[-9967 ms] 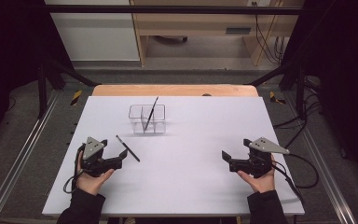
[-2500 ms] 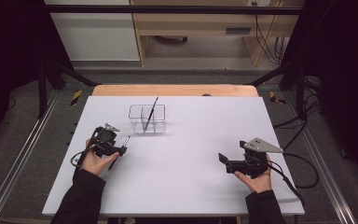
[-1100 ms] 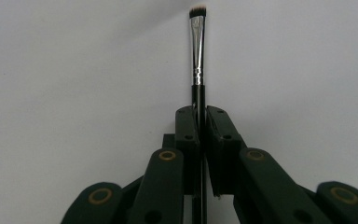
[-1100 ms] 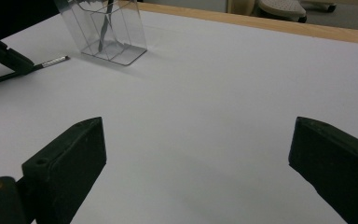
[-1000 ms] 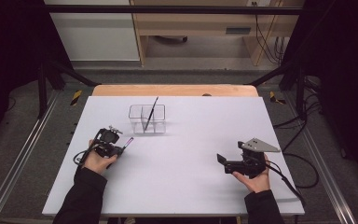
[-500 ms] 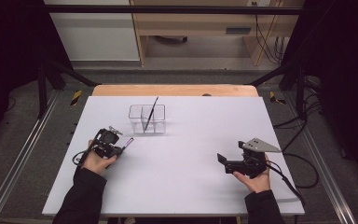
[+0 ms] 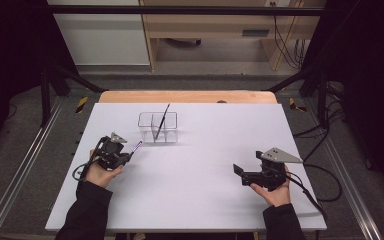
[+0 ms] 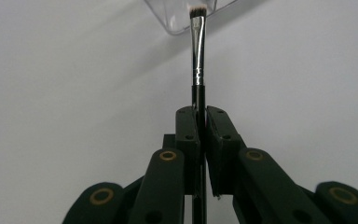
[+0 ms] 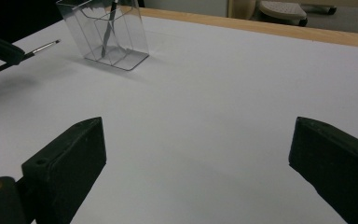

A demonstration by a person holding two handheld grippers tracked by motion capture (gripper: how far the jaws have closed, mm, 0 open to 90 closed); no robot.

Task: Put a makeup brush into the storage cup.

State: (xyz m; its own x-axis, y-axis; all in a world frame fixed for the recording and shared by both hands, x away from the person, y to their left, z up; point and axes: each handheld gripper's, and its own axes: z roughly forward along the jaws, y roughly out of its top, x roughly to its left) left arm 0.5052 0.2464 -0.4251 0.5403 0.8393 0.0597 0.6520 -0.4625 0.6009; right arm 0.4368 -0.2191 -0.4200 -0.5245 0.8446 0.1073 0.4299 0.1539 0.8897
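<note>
The slim makeup brush (image 8: pixel 198 56) is clamped between the jaws of the left tongs (image 7: pixel 125 157), which are closed tight on its dark handle. From the left gripper view the handle runs straight up out of the pinch, then the silver ferrule, then the short pale bristle tip, which sits right in front of the lower rim of the clear plastic organizer (image 7: pixel 158 127); whether it touches that rim I cannot tell. From the high view the brush (image 7: pixel 136 147) pokes out of the tongs slantwise toward the far edge of the desk (image 7: pixel 205 200), its tip just short of the organizer's near left corner. The brush is held up off the white surface rather than lying on it.

The organizer stands a little left of the middle, near the far edge of the desk, and is split into compartments. A second dark brush (image 7: pixel 162 121) leans in it, its top end sticking out above the rim toward the far edge.

The left hand (image 7: pixel 100 172) holding the tongs is over the left half of the desk, roughly midway between the near and far edges.

Well apart, over toward the right edge, the right tongs (image 7: pixel 239 171) rest low in the other hand (image 7: pixel 275 192). Their jaws stand wide open with nothing between them, pointing across the bare white top toward the organizer.
</note>
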